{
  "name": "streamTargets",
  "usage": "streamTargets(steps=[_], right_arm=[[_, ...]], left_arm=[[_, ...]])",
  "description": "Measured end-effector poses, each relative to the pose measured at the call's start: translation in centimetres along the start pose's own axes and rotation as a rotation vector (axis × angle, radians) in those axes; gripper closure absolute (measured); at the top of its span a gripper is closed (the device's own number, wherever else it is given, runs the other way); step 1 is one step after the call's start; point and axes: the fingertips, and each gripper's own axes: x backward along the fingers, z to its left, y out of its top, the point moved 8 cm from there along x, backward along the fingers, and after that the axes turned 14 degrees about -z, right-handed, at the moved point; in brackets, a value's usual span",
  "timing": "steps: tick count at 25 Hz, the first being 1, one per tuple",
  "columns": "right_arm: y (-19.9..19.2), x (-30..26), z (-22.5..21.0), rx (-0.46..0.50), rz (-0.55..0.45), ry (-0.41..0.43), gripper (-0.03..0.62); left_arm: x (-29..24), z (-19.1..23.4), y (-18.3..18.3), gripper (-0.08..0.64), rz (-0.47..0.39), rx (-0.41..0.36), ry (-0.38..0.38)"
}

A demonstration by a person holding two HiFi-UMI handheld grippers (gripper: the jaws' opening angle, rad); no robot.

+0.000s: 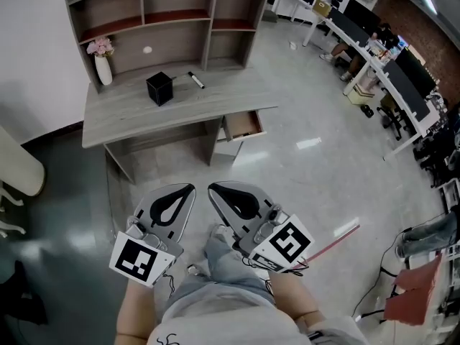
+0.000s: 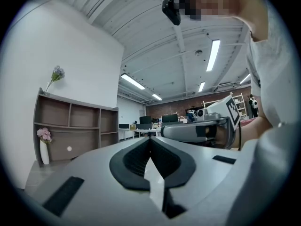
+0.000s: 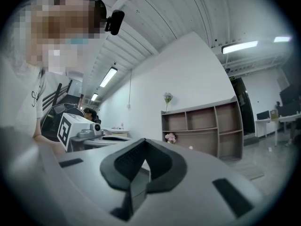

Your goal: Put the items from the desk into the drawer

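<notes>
A grey desk (image 1: 129, 113) with a shelf unit stands well ahead of me. On its top sit a black cube-shaped holder (image 1: 159, 88) and a dark pen (image 1: 195, 80). Under the desk's right end a drawer (image 1: 242, 124) is pulled out. Both grippers are held close to my body, far from the desk. My left gripper (image 1: 190, 187) is shut and empty, its tips meeting in the left gripper view (image 2: 149, 138). My right gripper (image 1: 213, 187) is likewise shut with nothing in it (image 3: 143, 141).
A white vase with pink flowers (image 1: 103, 63) stands at the desk's left end, and a small white thing (image 1: 147, 49) lies on a shelf. Office desks with monitors (image 1: 392, 63) line the right. A red stick (image 1: 335, 241) lies on the floor, and a white chair (image 1: 18, 165) stands left.
</notes>
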Motion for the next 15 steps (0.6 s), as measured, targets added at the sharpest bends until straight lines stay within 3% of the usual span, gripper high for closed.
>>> streamTargets(steps=[15], right_arm=[[-1.4,-6.7,-13.3,-0.016,-0.019,0.076,0.584]], left_arm=[[-11.4,7.9,-1.5,0.555,-0.006,-0.046,0.074]])
